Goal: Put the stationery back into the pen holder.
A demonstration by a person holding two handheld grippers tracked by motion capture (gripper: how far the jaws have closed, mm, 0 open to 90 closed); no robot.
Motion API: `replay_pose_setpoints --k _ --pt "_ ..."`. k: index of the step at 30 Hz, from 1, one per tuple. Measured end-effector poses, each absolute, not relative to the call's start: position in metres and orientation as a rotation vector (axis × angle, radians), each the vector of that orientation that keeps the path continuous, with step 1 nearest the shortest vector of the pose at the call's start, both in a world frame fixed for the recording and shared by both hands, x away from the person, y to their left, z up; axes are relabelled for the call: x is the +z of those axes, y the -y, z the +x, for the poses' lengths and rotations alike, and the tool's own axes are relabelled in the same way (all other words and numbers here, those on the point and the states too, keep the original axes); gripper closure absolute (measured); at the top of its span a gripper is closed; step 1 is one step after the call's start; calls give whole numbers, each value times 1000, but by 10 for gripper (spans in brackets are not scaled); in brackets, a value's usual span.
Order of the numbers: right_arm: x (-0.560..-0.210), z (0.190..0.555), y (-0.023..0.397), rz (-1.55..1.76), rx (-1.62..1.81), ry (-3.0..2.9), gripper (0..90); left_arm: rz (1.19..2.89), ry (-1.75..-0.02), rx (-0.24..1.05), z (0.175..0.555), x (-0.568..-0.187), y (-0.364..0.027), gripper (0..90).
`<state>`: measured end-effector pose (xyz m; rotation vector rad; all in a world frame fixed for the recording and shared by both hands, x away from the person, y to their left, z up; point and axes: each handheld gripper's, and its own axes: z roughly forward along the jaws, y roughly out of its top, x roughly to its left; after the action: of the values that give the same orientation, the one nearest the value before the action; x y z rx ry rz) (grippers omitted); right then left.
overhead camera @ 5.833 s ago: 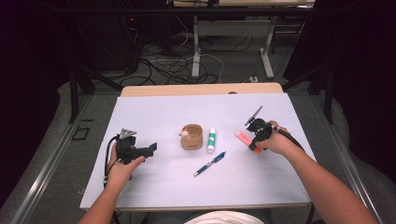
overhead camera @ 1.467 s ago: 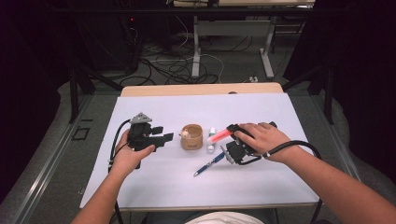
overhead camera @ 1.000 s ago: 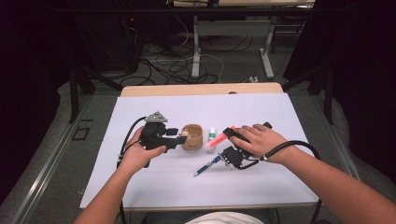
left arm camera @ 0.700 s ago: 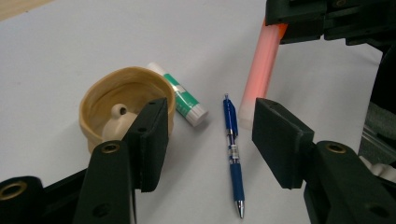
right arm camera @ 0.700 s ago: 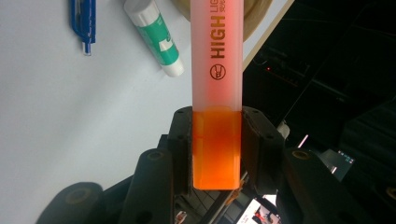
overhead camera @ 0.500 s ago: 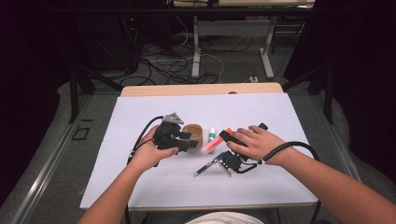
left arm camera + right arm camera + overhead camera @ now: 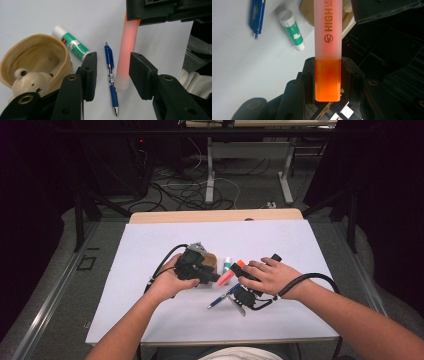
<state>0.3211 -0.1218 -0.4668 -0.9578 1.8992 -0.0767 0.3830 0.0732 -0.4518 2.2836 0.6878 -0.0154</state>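
My right gripper (image 7: pixel 328 75) is shut on the orange body of a highlighter (image 7: pixel 328 30) and holds it above the table. Its frosted cap end (image 7: pixel 126 62) reaches between the jaws of my left gripper (image 7: pixel 112 71), which is open, the cap lying close to one pad (image 7: pixel 140 72). In the high view the two grippers meet at mid-table, left gripper (image 7: pixel 215 277) and right gripper (image 7: pixel 239 270), with the highlighter (image 7: pixel 227 276) bridging them. A blue pen (image 7: pixel 111 77) lies on the white sheet below.
A green-and-white glue stick (image 7: pixel 72 46) lies beside a beige bear-shaped dish (image 7: pixel 35 62). The high view has the dish (image 7: pixel 210 260), the glue stick (image 7: pixel 227 265) and the pen (image 7: pixel 222 296) clustered under the hands. Cables trail from both grippers. White sheet (image 7: pixel 300 245) spreads all round.
My left gripper has travelled right, past the dish, up to the highlighter's cap. My right gripper has shifted left and nearer with the highlighter, from the table's right side.
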Motion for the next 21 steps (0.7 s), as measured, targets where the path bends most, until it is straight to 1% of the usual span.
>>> replay_pose_setpoints --k 7,21 --pt "-470 319 120 -967 -69 -1898 668 2342 -653 -43 385 -451 -59 625" --pt "-471 316 115 -1019 -69 -1855 668 2380 -617 -83 387 -454 -45 687"
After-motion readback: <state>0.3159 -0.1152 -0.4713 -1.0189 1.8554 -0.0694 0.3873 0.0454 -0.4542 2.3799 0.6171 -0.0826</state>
